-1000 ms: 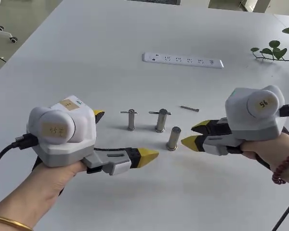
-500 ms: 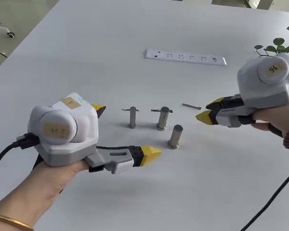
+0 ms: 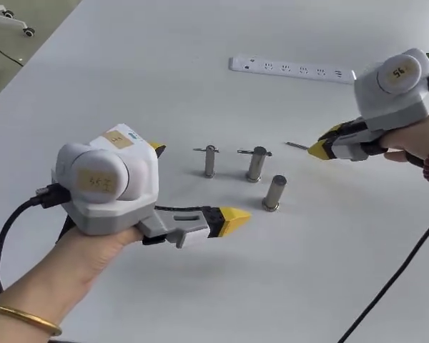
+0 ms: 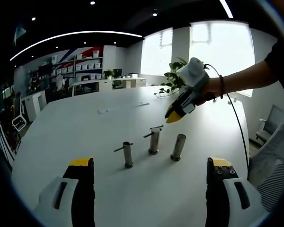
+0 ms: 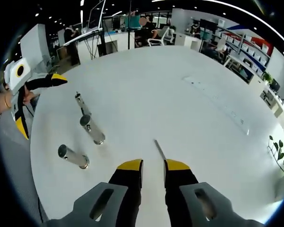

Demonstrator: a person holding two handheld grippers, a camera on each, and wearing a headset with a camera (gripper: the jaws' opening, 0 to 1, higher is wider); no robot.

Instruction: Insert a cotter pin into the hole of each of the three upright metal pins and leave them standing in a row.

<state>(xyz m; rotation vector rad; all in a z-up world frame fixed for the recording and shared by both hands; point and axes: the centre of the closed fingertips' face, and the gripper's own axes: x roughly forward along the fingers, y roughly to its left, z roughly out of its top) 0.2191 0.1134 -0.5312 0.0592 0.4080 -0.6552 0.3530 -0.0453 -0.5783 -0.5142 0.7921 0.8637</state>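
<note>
Two of the three metal pins already carry a cotter pin. The left pin (image 3: 209, 161) and the middle pin (image 3: 256, 163) stand side by side on the white table (image 3: 164, 64), each with a thin bar through its top. The third pin (image 3: 274, 193) is upright too, but it stands nearer to the person, out of the line, and I see nothing in its head. The last cotter pin (image 3: 296, 146) lies flat on the table beyond the third pin, just in front of the right gripper (image 3: 319, 149).

The jaws of the right gripper are drawn almost together, with a narrow gap and nothing between them. In the right gripper view the loose pin lies just ahead of the tips and does not touch them. The left gripper (image 3: 194, 184) hangs near the pins with its jaws spread wide and empty.

I judge that the step in hand is to pick up this last cotter pin. To do it well, the tips should go down to the table with one jaw on each side of the wire. They should pinch it close to the near end, so that a long free part is left for the hole. Such a thin piece can easily slip or roll away. The left gripper could then hold the third pin low on its body, to keep it from falling
</note>
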